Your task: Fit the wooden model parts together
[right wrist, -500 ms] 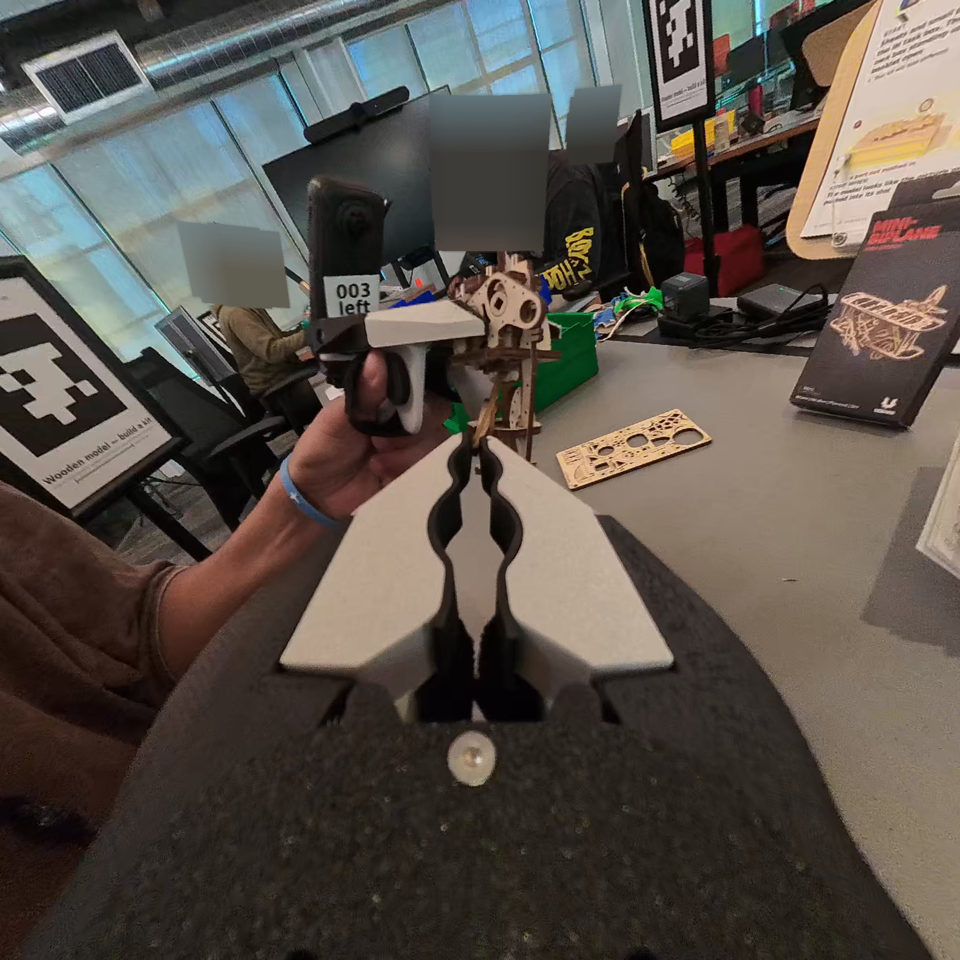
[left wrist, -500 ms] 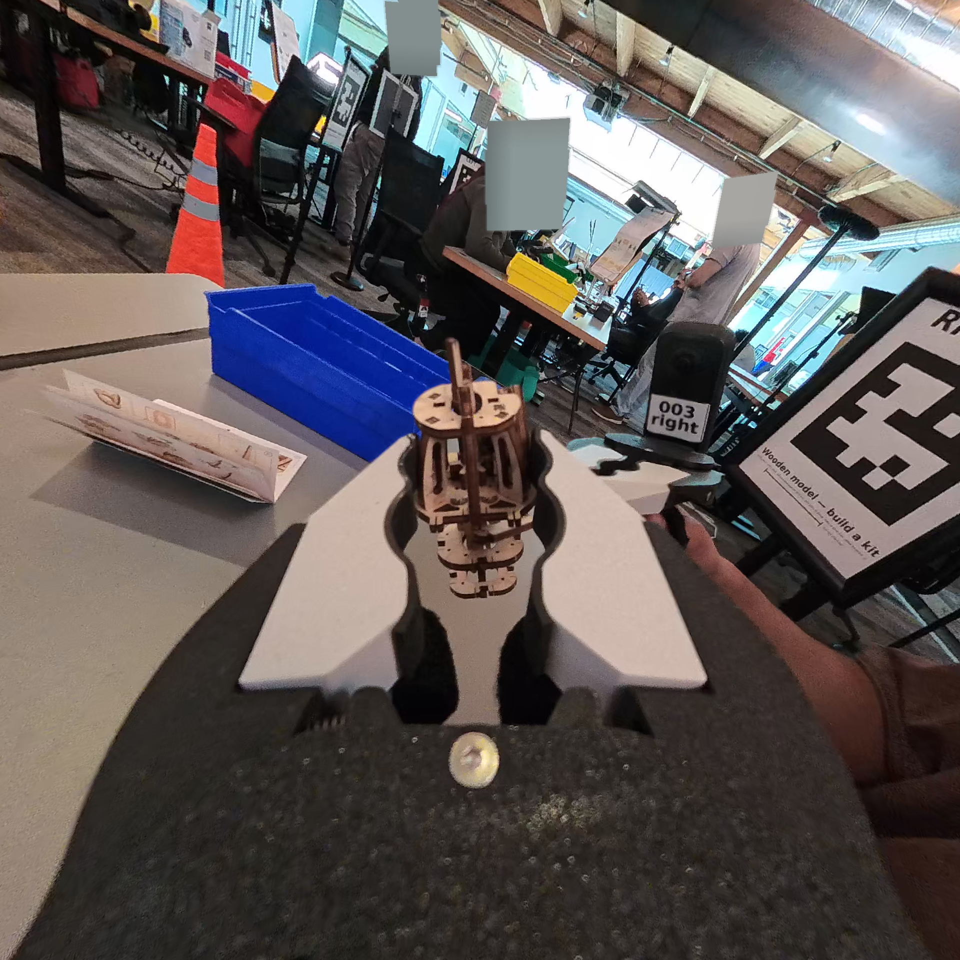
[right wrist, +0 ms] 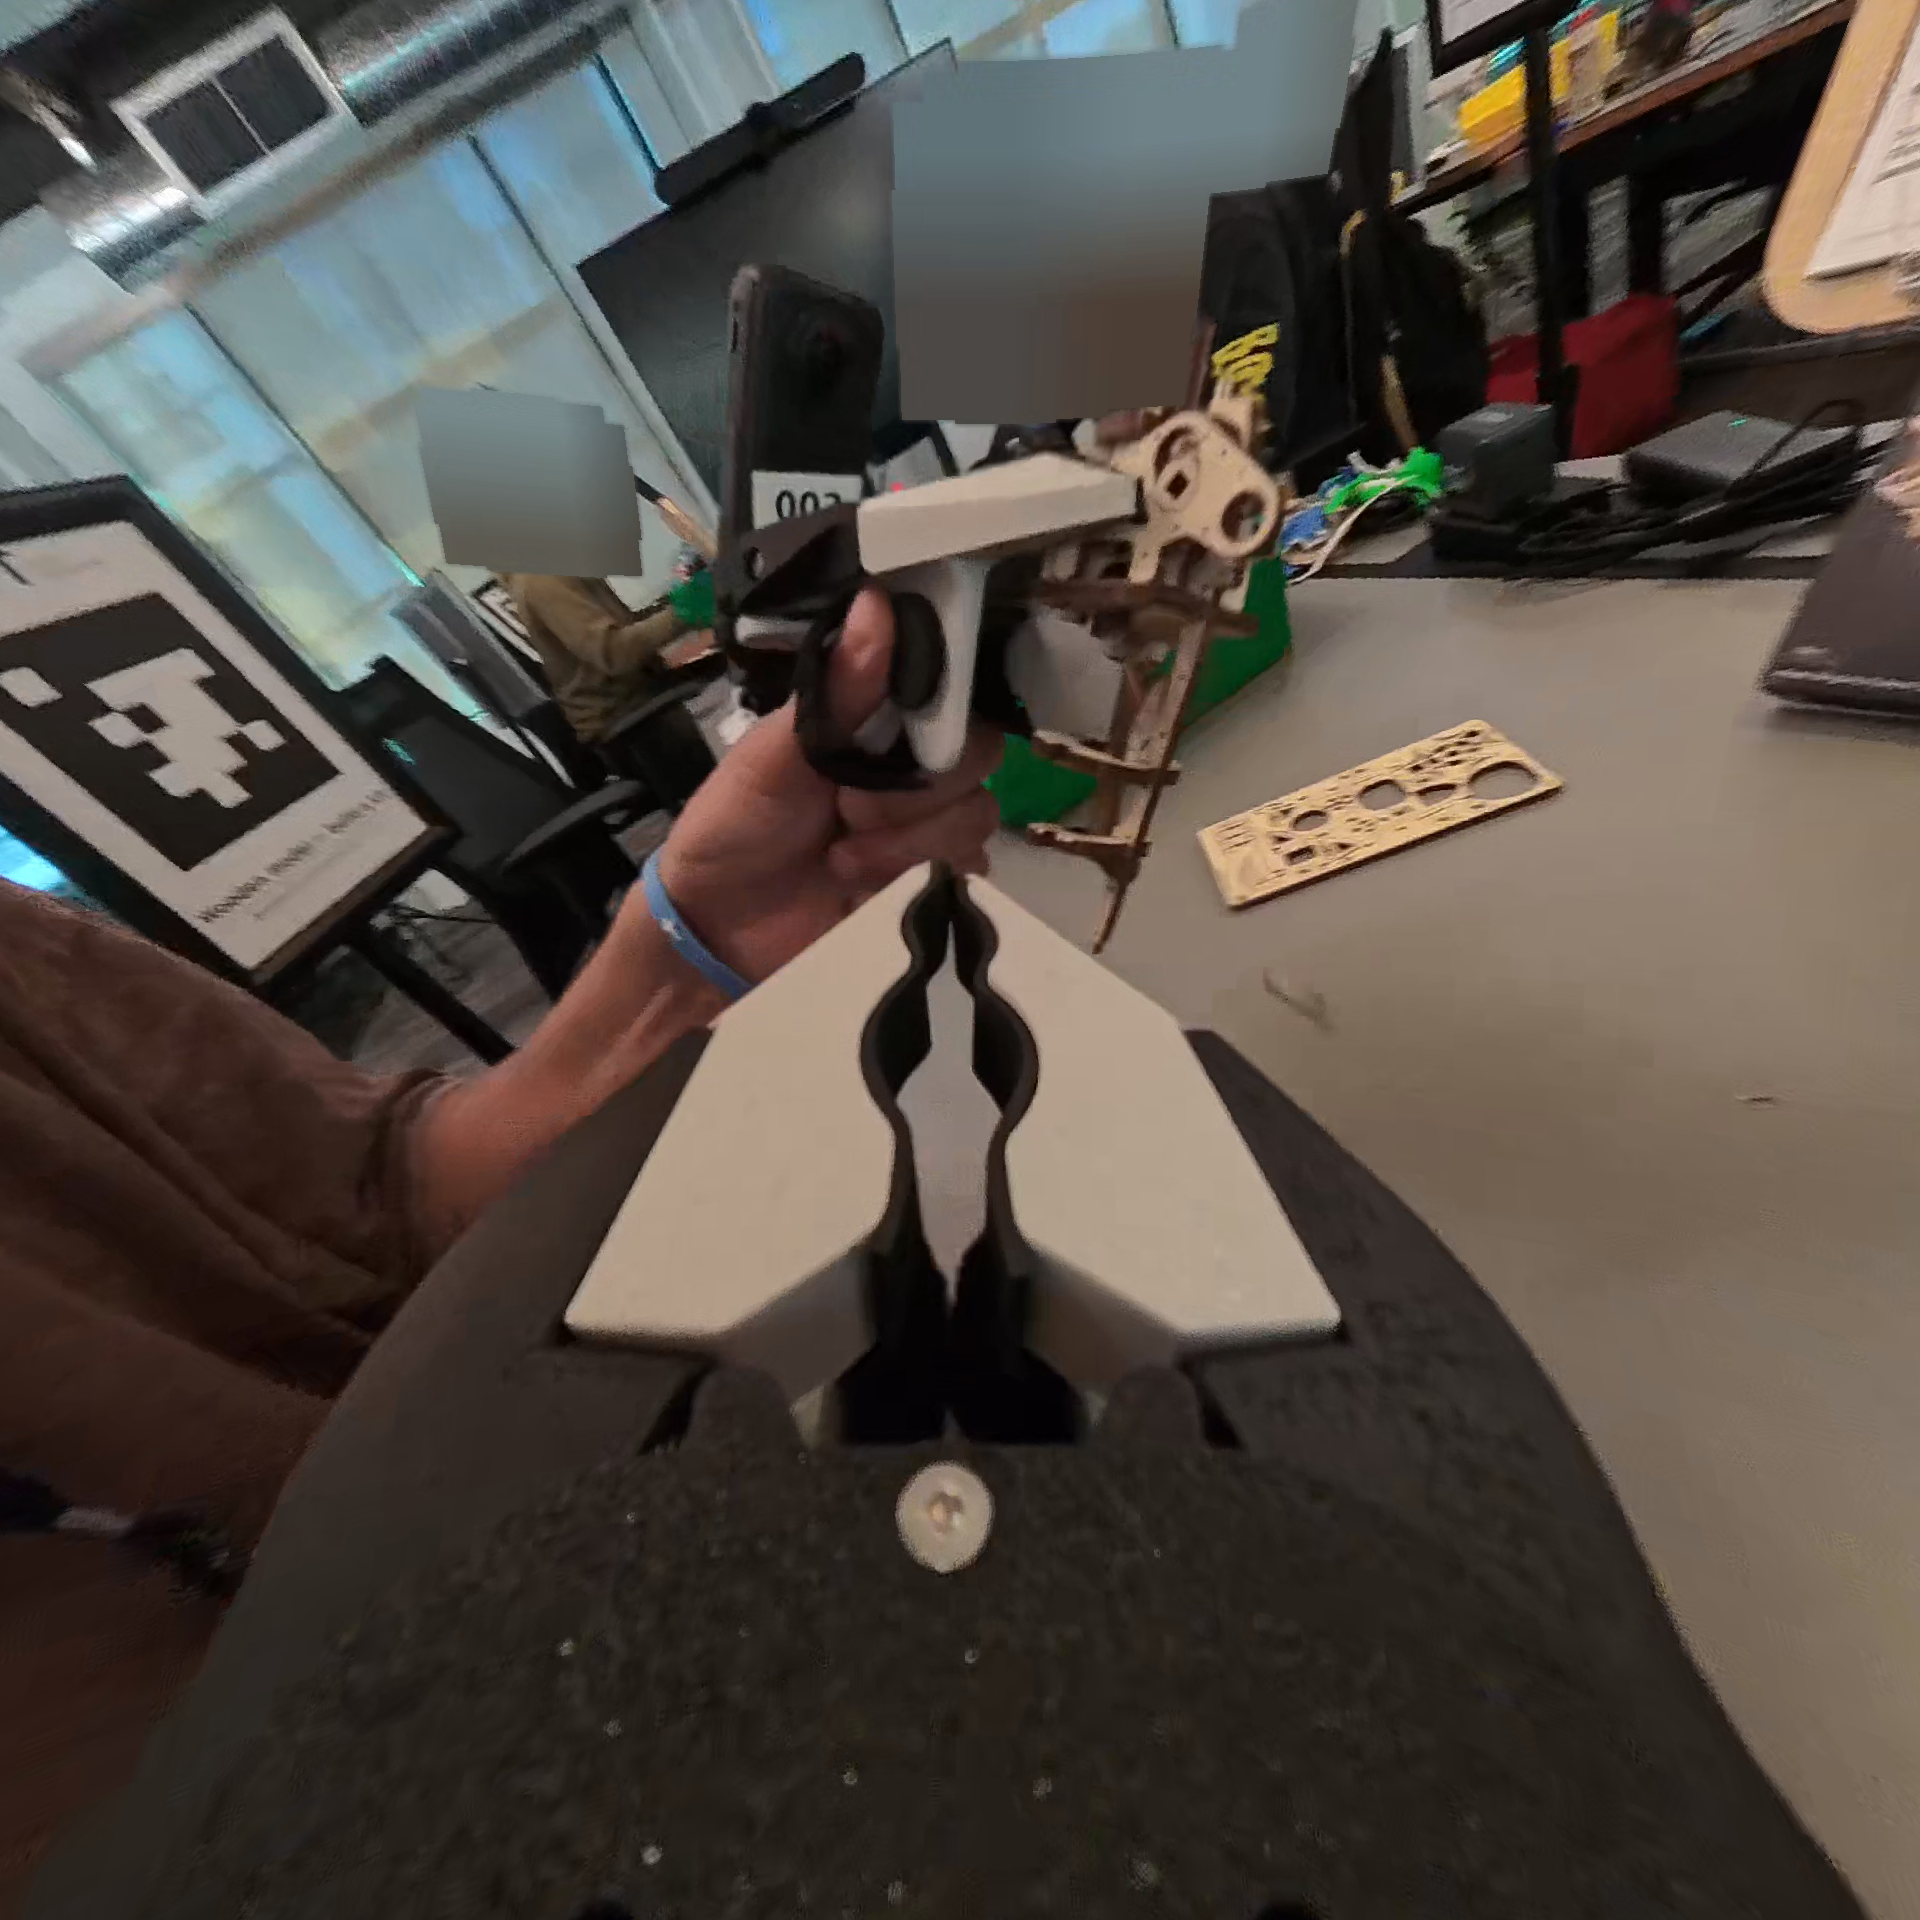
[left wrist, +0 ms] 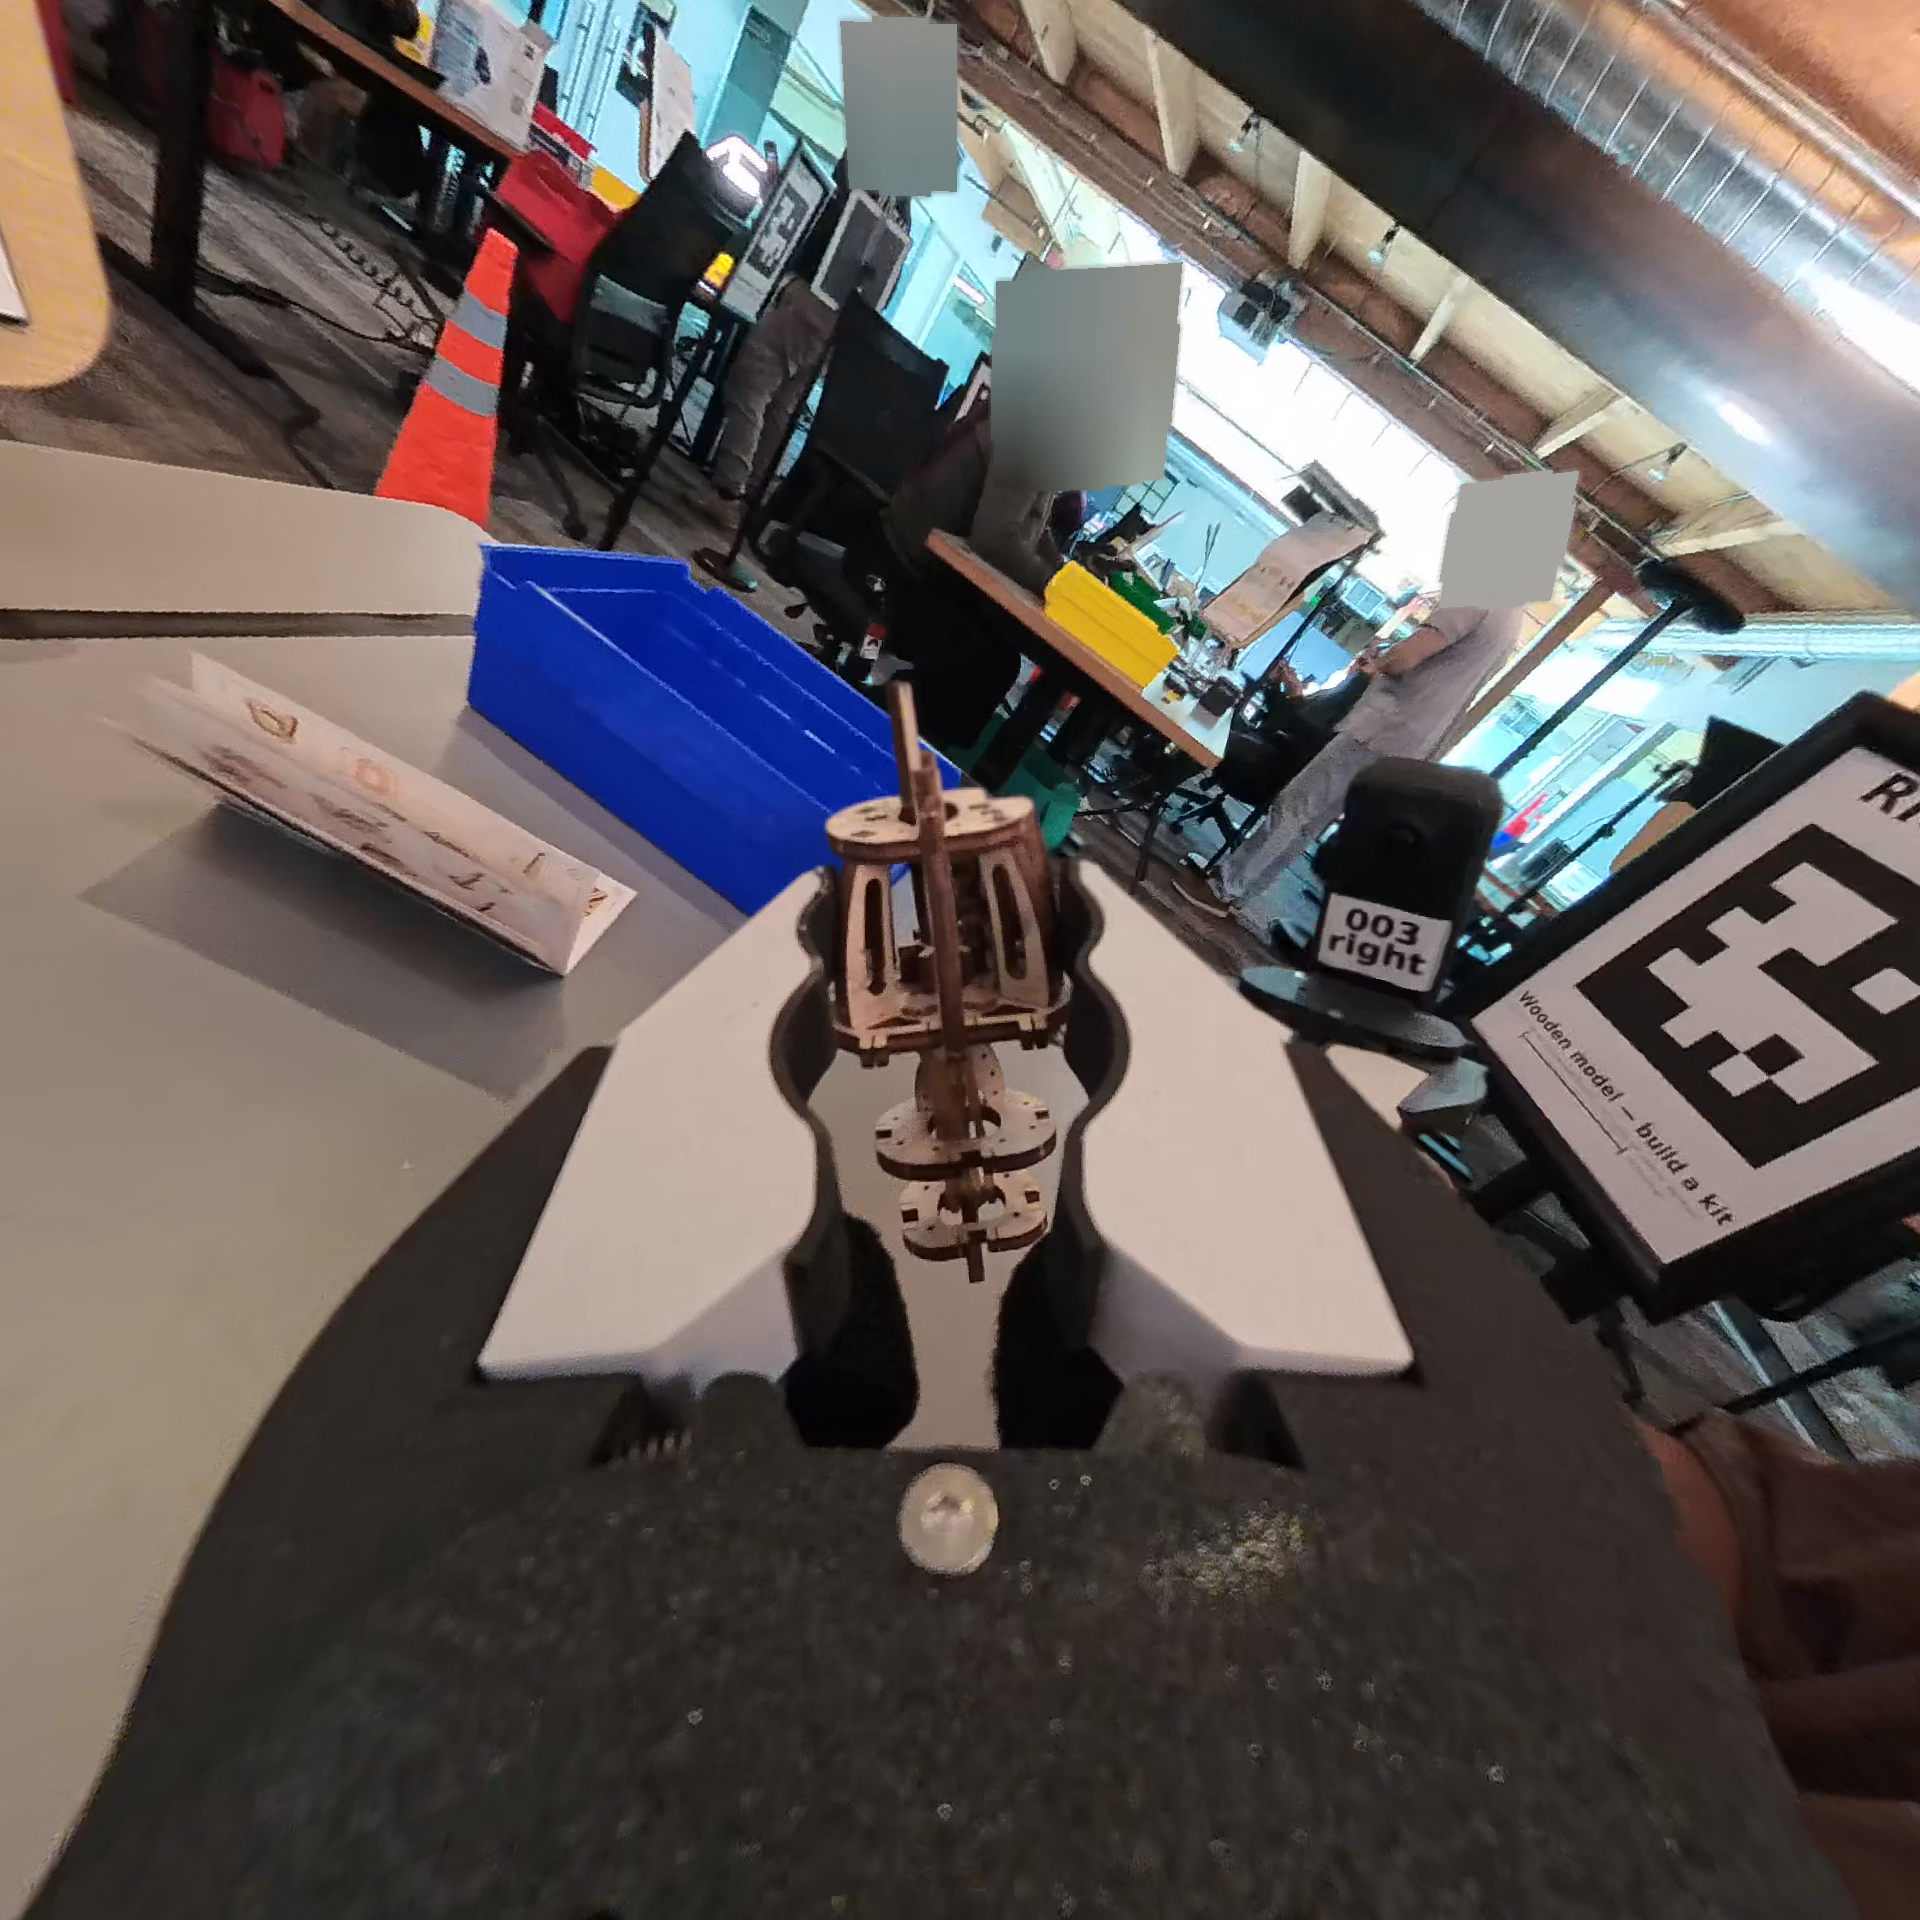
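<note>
Compared with half a second back, the left gripper (left wrist: 940,935) is tilting over and lifting, so the wooden model (left wrist: 940,997) is sitting higher and leaning in the right wrist view, and the right gripper (right wrist: 948,894) is backing away from it; earlier its tips were right up at the model's thin shaft, now there's clear air between them.

Left tongs are clamping the model's cage-shaped body between the fingertips, with the stacked discs hanging back toward the palm side and the spindle poking out past the tips. Right tongs are pinched almost together with nothing visible in them, just a sliver of gap at the tips.

Handling-wise I'm guessing this thing is super light, stiff but brittle: thin laser-cut ply, skinny ribs and a long spindle that looks like it'd snap if you levered on it. The cage body looks like the sane place to grab, across the ring plates, not the spindle or the little discs. Wood on those smooth fingers might twist a bit under a push.

Further out from the right tongs, ahead and to the right, a punched-out parts sheet (right wrist: 1377,810) is lying flat on the grey table (right wrist: 1558,1091). Out past the left tongs, a blue bin (left wrist: 665,717) and a folded instruction leaflet (left wrist: 374,821) off to the left.
</note>
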The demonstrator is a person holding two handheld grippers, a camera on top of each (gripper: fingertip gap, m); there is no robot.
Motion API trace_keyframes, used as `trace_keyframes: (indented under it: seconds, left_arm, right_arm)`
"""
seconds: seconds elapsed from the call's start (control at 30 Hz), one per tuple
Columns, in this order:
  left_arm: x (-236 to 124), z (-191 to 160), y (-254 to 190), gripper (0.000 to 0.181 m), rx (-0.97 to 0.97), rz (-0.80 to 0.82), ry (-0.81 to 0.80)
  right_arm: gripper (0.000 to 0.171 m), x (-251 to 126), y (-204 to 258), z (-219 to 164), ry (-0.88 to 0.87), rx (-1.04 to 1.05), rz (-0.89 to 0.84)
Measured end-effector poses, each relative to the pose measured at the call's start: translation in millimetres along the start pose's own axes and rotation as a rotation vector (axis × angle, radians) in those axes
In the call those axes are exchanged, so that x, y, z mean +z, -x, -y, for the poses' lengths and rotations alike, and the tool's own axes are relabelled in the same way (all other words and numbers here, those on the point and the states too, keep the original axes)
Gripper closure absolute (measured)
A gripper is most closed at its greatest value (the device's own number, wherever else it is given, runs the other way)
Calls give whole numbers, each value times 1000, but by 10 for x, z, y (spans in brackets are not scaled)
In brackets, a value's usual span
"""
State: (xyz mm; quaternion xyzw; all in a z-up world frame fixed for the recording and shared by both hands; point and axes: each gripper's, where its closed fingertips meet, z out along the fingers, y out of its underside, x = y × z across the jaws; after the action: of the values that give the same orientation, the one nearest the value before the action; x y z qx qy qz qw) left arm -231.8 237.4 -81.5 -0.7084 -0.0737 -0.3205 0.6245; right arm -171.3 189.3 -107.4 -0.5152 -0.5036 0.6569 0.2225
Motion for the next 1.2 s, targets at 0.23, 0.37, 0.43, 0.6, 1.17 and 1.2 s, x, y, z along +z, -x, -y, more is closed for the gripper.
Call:
trace_keyframes:
  seconds: [0.23,0.37,0.43,0.6,1.17,1.2]
  left_arm:
    - [-25,-80,103,143,-15,10,10]
    - [-74,-59,158,143,-65,-18,-13]
    - [-89,-48,131,143,-73,-48,-27]
    - [-71,-97,86,142,-63,-60,-22]
    - [-212,-136,1,143,-35,-131,-10]
    - [-210,-128,-15,142,-24,-126,-14]
  right_arm:
    - [163,-136,-464,34,4,-227,-289]
    - [143,-4,-427,-78,19,-253,-252]
    - [143,62,-313,-4,-53,-182,-173]
    - [141,89,-307,228,-164,-106,-157]
    - [138,177,-214,212,-183,-202,-252]
    - [138,155,-205,257,-190,-180,-235]
